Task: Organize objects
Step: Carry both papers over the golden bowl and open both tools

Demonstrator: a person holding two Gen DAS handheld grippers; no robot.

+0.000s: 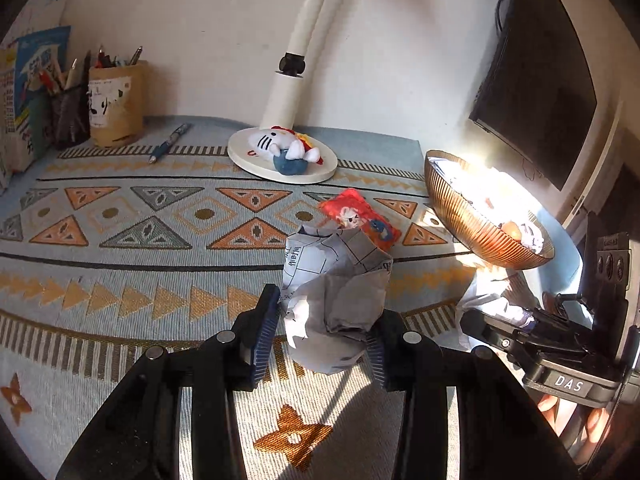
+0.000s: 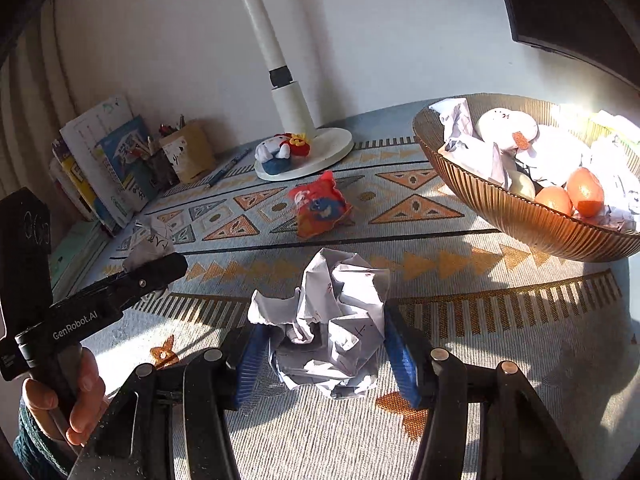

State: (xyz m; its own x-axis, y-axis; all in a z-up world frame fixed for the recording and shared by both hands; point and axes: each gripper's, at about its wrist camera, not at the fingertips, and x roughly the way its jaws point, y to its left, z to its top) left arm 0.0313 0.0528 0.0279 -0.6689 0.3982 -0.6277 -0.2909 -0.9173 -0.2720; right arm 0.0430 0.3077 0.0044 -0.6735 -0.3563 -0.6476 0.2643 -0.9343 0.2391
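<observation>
**Two paper balls, a snack packet and a filling bowl**

A crumpled paper ball (image 1: 332, 300), grey-white with printed grid lines and characters, sits pinched between blue ribbed fingers (image 1: 264, 334) above the patterned surface (image 1: 120, 240). A second crumpled paper ball (image 2: 332, 320), white with handwritten marks, is likewise squeezed between blue fingers (image 2: 250, 364). Beyond both lies a red snack packet (image 2: 320, 208) with cartoon print, puffed and tilted, resting on the surface apart from the rest. At the right stands a ribbed amber glass bowl (image 2: 520, 216), holding crumpled papers, two orange fruits (image 2: 586, 192) and a pale rounded item.
</observation>
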